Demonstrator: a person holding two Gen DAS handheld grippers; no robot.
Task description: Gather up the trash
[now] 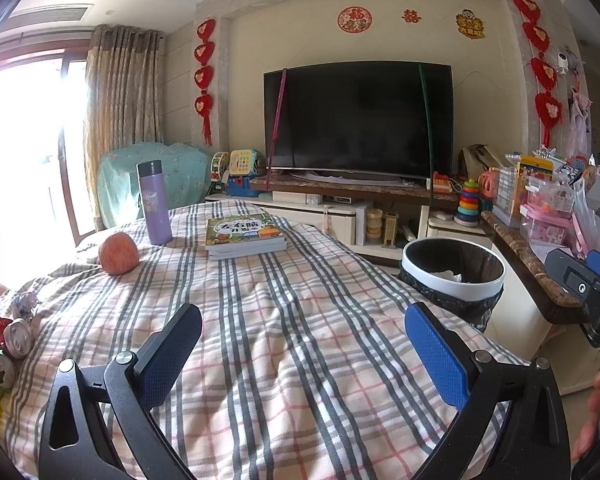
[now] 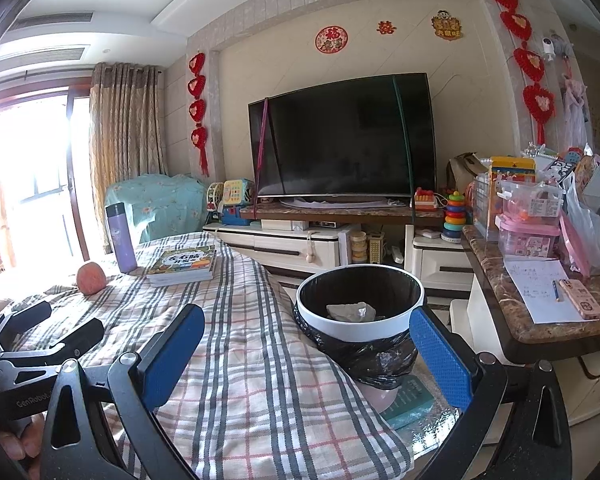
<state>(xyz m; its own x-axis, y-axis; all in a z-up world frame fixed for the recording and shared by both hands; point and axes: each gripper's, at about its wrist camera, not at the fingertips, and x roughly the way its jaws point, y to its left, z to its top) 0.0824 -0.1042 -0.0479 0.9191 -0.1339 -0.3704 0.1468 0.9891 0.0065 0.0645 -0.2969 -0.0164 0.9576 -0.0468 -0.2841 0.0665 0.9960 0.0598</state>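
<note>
A white-rimmed trash bin point(image 1: 452, 276) with a black liner stands at the right of the plaid-covered table point(image 1: 284, 320); it holds crumpled paper point(image 2: 352, 311). It also shows in the right wrist view point(image 2: 360, 324). Two crushed drink cans point(image 1: 10, 350) and a crumpled wrapper point(image 1: 25, 304) lie at the table's left edge. My left gripper point(image 1: 302, 348) is open and empty above the cloth. My right gripper point(image 2: 306, 354) is open and empty, near the bin. The left gripper also shows in the right wrist view point(image 2: 48, 326).
On the table stand a purple flask point(image 1: 154, 204), an apple point(image 1: 118, 256) and a stack of books point(image 1: 244, 238). A marble counter point(image 2: 540, 328) with boxes, a paper and a phone point(image 2: 582, 298) is at the right. A TV point(image 1: 358, 120) stands behind.
</note>
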